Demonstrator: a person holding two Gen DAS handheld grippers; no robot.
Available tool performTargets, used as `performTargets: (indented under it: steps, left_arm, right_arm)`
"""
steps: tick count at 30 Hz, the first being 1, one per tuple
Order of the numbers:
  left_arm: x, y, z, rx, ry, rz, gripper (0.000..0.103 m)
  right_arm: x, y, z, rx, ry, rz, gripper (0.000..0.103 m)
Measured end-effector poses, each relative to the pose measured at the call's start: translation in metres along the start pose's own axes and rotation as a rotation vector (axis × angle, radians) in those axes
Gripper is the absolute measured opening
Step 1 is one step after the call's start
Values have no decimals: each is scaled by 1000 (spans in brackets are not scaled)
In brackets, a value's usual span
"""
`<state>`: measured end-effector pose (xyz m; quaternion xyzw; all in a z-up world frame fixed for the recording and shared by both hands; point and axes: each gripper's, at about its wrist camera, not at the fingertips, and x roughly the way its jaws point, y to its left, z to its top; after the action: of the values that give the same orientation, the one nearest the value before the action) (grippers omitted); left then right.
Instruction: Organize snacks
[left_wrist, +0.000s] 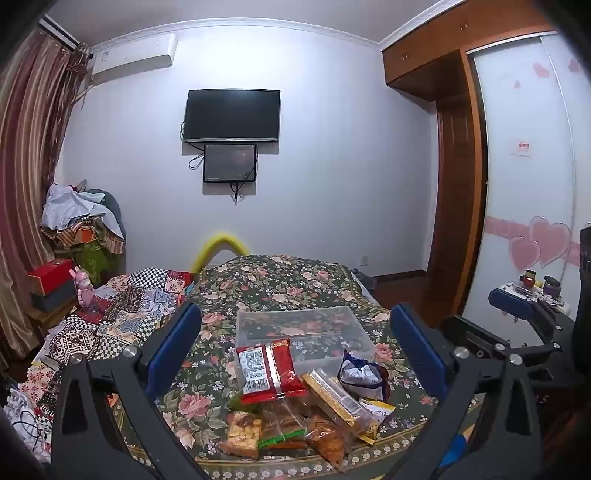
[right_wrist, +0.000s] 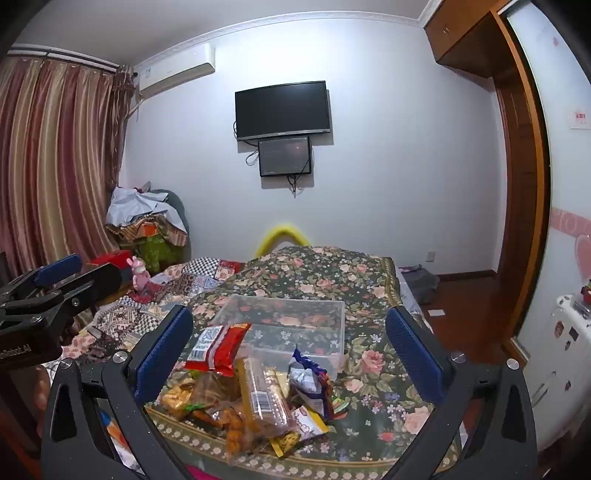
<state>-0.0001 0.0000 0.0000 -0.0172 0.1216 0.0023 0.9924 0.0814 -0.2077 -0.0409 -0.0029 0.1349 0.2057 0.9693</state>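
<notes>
A pile of snack packets lies at the near edge of a floral-covered bed (left_wrist: 295, 280). On top sit a red packet (left_wrist: 269, 369), a long clear-and-gold cracker pack (left_wrist: 332, 397) and a blue-white packet (left_wrist: 364, 374). Just behind the pile stands a clear plastic box (left_wrist: 303, 332), with nothing in it. My left gripper (left_wrist: 295, 347) hovers open before the pile, touching nothing. The right gripper (right_wrist: 288, 343) is open too, above the same pile: red packet (right_wrist: 218, 349), cracker pack (right_wrist: 264, 398), clear box (right_wrist: 291, 325). Each gripper shows at the edge of the other's view.
A patchwork quilt (left_wrist: 122, 314) covers the bed's left side, with a pink toy (left_wrist: 83, 286) and stacked boxes (left_wrist: 51, 284) beyond. A curtain (left_wrist: 26, 166) hangs at left, a wardrobe (left_wrist: 461, 184) stands right. A small white fridge (right_wrist: 569, 350) is at the far right.
</notes>
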Motion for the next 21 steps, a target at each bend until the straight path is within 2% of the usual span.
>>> performTargets:
  steps: [12, 21]
  left_arm:
    - [3, 0, 9, -10, 7, -2, 103]
    - [5, 4, -1, -8, 1, 10, 103]
  right_arm:
    - [-2, 4, -1, -1, -2, -13, 103]
    - [0, 3, -1, 2, -2, 0, 103]
